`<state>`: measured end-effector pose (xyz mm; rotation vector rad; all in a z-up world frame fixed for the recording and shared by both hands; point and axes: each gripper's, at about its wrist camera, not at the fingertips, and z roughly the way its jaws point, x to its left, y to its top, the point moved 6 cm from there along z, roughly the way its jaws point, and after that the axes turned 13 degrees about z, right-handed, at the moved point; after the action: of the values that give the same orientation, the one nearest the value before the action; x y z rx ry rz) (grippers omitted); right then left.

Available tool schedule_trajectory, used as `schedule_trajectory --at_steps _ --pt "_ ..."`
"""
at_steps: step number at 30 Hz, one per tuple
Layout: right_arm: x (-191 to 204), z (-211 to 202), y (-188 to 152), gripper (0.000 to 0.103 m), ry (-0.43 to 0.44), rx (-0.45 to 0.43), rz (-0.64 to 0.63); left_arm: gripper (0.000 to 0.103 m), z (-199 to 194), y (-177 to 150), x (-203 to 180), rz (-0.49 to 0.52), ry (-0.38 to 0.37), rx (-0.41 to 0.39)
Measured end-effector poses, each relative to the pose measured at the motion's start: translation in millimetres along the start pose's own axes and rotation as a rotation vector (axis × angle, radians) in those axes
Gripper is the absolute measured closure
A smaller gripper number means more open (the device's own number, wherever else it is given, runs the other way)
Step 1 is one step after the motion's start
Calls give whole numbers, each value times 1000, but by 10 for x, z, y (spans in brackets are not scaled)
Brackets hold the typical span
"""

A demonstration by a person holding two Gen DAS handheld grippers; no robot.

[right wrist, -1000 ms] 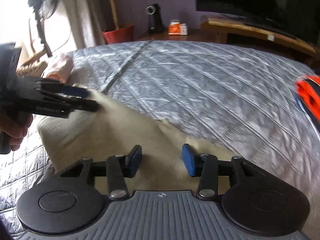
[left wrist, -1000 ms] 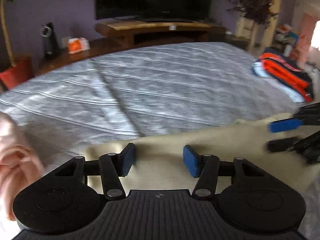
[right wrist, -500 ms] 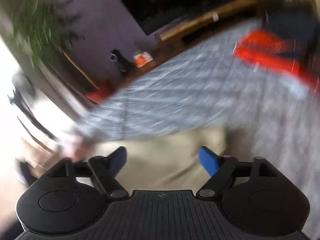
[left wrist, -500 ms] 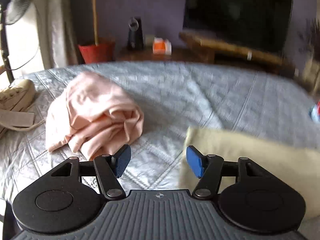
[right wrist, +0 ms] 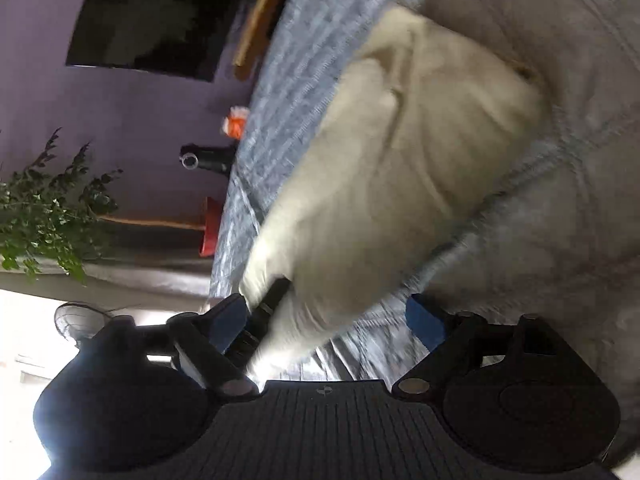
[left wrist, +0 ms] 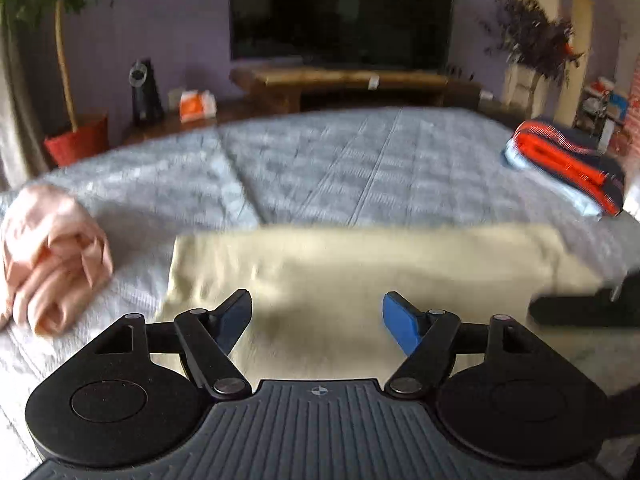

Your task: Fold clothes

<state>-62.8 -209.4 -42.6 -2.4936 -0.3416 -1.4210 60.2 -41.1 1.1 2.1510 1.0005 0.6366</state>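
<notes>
L gripper (left wrist: pixel 316 316), jaws spread wide & empty, hovers over a cream garment (left wrist: pixel 360 264) lying as a flat band across the grey bed (left wrist: pixel 340 168). R gripper (right wrist: pixel 330 320), also spread, is rolled sideways at the cloth's end, prob. lining up for a corner. Folded stack (left wrist: pixel 560 164) waits far R, pink bundle (left wrist: pixel 52 256) L.

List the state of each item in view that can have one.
cream garment: folded, flat on the bed
pink garment: crumpled, unfolded
striped clothes stack: folded, piled
left hand-held gripper: open, empty
right hand-held gripper: open, empty
television: off
</notes>
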Motion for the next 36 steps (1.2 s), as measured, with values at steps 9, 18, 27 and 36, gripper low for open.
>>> schedule_trajectory --at_steps 9,18,27,36 --pt "71 160 219 12 0 -217 -11 22 77 -115 47 7 -27 11" --pt "56 121 647 18 -49 -401 -107 20 74 -108 10 29 -31 -1" --pt "131 59 808 72 -63 -411 -210 24 -6 6 -81 52 2 -56" --pt "544 49 595 83 18 -352 -454 22 132 -76 -168 90 -15 6"
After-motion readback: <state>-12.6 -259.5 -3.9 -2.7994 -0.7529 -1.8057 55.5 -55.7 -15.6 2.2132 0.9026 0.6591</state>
